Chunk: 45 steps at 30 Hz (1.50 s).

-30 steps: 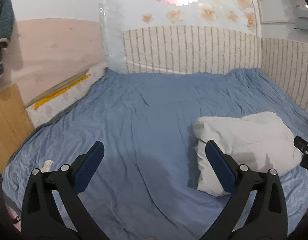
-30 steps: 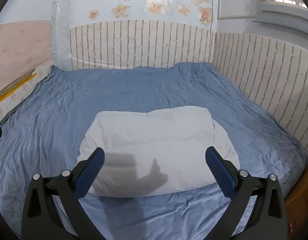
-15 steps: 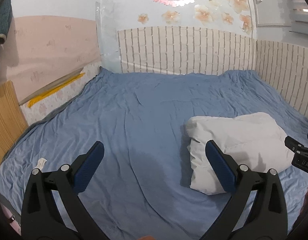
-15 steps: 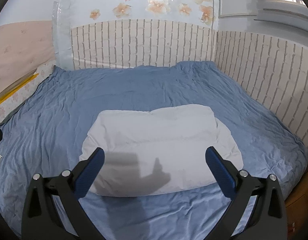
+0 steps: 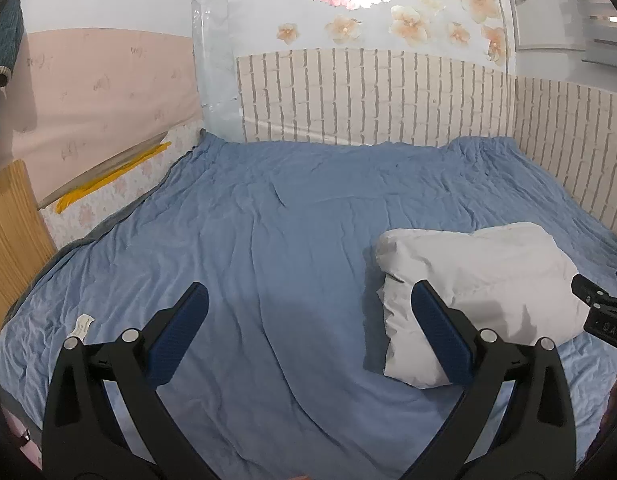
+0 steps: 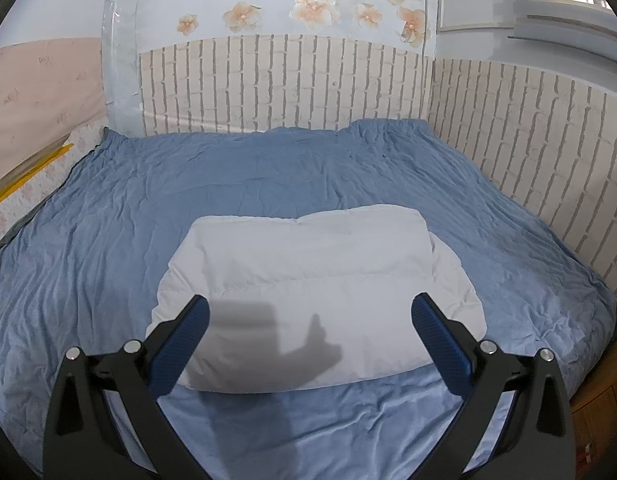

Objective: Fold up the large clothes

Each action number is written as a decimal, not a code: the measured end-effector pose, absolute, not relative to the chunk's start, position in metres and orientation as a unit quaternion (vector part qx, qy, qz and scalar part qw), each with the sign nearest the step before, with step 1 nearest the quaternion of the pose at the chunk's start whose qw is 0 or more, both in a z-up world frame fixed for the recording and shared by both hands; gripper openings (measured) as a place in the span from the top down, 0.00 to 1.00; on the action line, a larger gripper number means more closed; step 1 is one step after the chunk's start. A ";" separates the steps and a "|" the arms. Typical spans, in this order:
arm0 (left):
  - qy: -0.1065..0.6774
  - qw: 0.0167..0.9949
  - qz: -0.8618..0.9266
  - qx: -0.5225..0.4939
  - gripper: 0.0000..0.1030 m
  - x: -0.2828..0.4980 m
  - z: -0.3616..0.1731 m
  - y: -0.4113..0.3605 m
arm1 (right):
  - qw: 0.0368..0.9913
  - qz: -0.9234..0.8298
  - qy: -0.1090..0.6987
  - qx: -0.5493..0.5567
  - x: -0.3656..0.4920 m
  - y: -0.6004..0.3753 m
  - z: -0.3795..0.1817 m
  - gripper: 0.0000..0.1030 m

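Note:
A white padded garment (image 6: 316,292), folded into a thick bundle, lies on the blue bed sheet (image 6: 248,176). In the left wrist view it (image 5: 476,288) sits at the right. My right gripper (image 6: 310,314) is open and empty, held above the bundle's near edge. My left gripper (image 5: 308,312) is open and empty over bare sheet (image 5: 268,240), left of the bundle. The right gripper's tip (image 5: 600,312) shows at the right edge of the left wrist view.
Brick-pattern wall panels (image 6: 288,88) close the bed at the back and right. A wooden board (image 5: 12,216) and a yellow strip (image 5: 108,180) lie along the left side. A small white tag (image 5: 82,326) rests on the sheet near the left front.
Both views have risen and pulled back slightly; the bundle sits a little lower in each. The garment has not moved and both grippers stay open.

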<state>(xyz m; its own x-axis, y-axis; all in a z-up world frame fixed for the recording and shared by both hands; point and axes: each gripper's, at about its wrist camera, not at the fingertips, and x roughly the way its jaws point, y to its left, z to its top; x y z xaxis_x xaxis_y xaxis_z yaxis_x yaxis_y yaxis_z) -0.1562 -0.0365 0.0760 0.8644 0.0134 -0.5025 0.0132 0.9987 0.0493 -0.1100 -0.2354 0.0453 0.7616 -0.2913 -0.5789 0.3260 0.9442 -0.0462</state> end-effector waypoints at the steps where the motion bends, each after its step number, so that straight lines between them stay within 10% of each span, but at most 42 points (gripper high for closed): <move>1: 0.262 0.965 0.001 0.025 0.03 -0.157 0.075 -0.037 | 0.938 -0.165 0.303 0.029 -0.110 -0.235 0.044 0.02; 45: 0.273 0.962 0.005 0.027 0.03 -0.158 0.063 -0.050 | 0.937 -0.181 0.297 0.035 -0.112 -0.236 0.048 0.02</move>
<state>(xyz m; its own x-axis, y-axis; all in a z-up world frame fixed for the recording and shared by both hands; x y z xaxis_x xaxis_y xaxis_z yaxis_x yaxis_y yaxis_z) -0.1582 -0.0499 0.0632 0.8510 0.0249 -0.5246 0.0041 0.9985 0.0541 -0.1122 -0.2361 0.0475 0.7588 -0.3177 -0.5686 0.3595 0.9322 -0.0411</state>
